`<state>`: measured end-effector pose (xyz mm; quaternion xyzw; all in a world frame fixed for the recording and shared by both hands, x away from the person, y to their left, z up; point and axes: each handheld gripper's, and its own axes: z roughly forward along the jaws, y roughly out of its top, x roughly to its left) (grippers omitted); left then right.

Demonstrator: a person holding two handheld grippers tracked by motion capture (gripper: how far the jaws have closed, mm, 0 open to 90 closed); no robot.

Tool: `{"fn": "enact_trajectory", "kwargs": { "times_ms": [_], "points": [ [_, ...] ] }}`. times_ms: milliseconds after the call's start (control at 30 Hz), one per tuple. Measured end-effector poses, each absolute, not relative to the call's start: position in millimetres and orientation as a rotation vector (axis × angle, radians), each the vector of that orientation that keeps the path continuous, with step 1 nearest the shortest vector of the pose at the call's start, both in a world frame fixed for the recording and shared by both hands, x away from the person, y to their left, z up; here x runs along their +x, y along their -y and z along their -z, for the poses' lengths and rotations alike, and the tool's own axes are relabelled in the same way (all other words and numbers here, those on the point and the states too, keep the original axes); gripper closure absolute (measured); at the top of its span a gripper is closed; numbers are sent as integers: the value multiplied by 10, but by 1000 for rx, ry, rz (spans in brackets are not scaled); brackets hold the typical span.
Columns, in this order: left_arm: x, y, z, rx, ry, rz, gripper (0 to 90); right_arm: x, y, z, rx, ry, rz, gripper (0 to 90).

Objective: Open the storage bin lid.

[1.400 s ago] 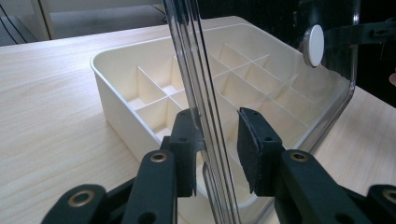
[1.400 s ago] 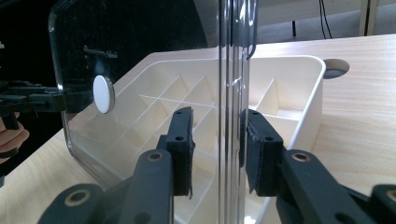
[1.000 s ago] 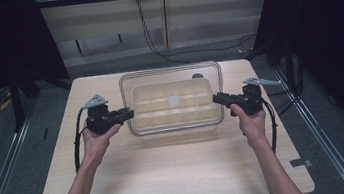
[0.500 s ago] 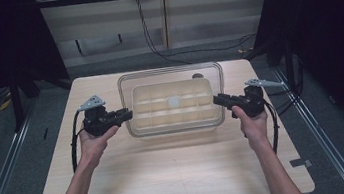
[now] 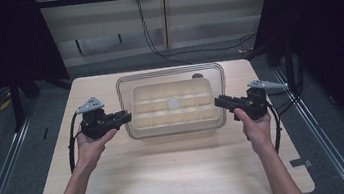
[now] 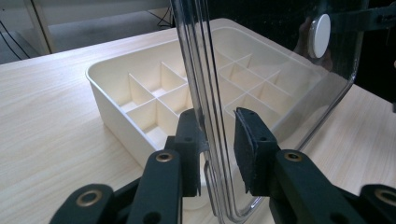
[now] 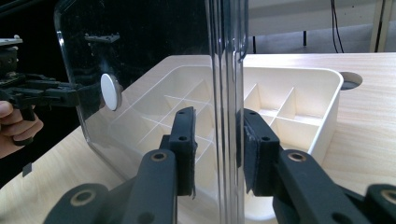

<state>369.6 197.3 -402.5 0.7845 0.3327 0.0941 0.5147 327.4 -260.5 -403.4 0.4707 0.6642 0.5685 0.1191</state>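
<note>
Near the middle of the bench (image 5: 170,173), a little toward its far edge, sits one cream tray (image 5: 174,108) divided into small compartments — three rows of them in the high view. Over the tray lies one clear plastic lid (image 5: 124,90), larger than the tray, so its rim juts out past the tray on all sides. One round white knob (image 5: 174,103) marks the lid's centre.

At the tray's left side the left tongs (image 5: 123,117) reach the lid's rim. In the left gripper view the two black jaws stand on either side of the clear rim (image 6: 212,140), one jaw against it and the other a little off, so they are parted and not clamped.

At the tray's right side the right tongs (image 5: 220,101) meet the opposite rim. In the right gripper view the rim (image 7: 227,116) runs between the jaws with a small gap on each side — again parted, with nothing squeezed.

Two hands work the tools: the left hand (image 5: 90,140) left of the tray, the right hand (image 5: 253,124) right of it, both forearms coming from the bench's near edge. One dark round hole (image 7: 349,80) in the bench shows just beyond the tray's far right corner.
</note>
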Motion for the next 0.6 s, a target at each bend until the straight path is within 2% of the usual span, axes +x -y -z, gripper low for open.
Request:
{"fn": "enact_trajectory", "kwargs": {
  "times_ms": [600],
  "points": [
    [3539,-1972,4080,1913,-806,-216,724,3197,2601,4020,1391,-1958,-1632,686]
  ]
}}
